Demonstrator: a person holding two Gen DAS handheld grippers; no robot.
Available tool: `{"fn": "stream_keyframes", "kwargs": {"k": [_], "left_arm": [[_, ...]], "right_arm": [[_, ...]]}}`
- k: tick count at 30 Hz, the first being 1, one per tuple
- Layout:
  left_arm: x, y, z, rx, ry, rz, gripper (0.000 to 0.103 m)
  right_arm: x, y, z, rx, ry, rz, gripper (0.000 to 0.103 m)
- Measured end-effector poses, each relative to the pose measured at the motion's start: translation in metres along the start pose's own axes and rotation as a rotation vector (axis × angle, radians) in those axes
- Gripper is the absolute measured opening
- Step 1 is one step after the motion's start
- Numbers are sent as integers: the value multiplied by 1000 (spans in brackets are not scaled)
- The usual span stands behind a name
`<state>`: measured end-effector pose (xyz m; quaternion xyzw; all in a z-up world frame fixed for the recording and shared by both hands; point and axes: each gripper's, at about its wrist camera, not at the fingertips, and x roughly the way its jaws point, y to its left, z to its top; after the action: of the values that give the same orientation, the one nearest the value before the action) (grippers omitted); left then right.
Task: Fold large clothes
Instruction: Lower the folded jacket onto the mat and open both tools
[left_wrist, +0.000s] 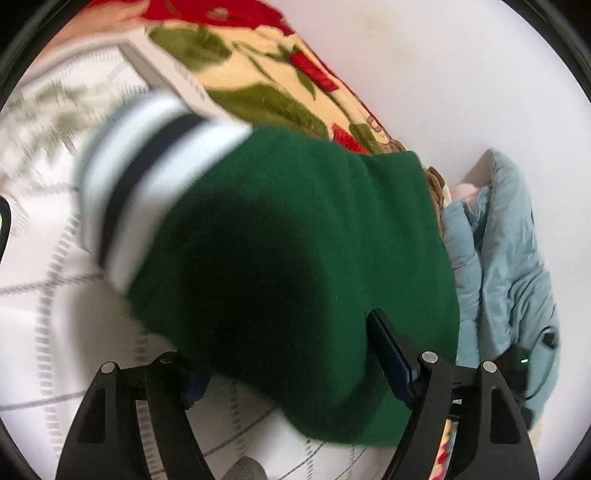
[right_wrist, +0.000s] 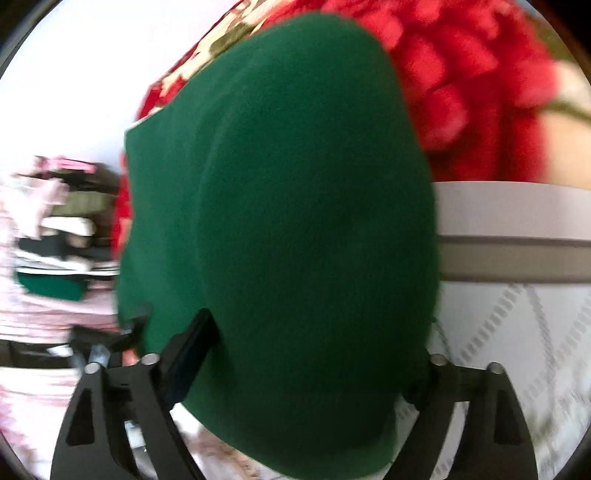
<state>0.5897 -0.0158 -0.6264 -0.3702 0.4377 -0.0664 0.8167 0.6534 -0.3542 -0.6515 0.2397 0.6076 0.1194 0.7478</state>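
Observation:
A dark green sweater (left_wrist: 295, 240) with a white and navy striped band (left_wrist: 140, 192) fills the middle of the left wrist view. It drapes between the wide-spread fingers of my left gripper (left_wrist: 288, 354). One blue-padded finger (left_wrist: 388, 362) shows on the right and stands clear of the cloth's bulk; the other is buried under fabric. In the right wrist view the same green sweater (right_wrist: 295, 221) bulges between the fingers of my right gripper (right_wrist: 310, 347). These also stand wide apart, and the pads do not pinch the cloth.
A red, green and cream floral blanket (left_wrist: 258, 74) lies behind the sweater, on a white sheet with grey lines (left_wrist: 55, 314). A light blue padded jacket (left_wrist: 498, 240) lies to the right. A blurred pile of clothes (right_wrist: 55, 240) and a white-grey board (right_wrist: 517, 229) flank the sweater.

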Motion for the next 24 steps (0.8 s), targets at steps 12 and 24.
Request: {"fn": "stream_keyframes", "kwargs": {"k": [12, 24], "left_arm": [[-106, -52, -16, 485, -22, 416, 100], [-266, -153, -26, 645, -62, 434, 100]], "right_arm": [[-67, 85, -89, -61, -181, -542, 103], [-240, 220, -184, -86, -345, -650, 103]]}}
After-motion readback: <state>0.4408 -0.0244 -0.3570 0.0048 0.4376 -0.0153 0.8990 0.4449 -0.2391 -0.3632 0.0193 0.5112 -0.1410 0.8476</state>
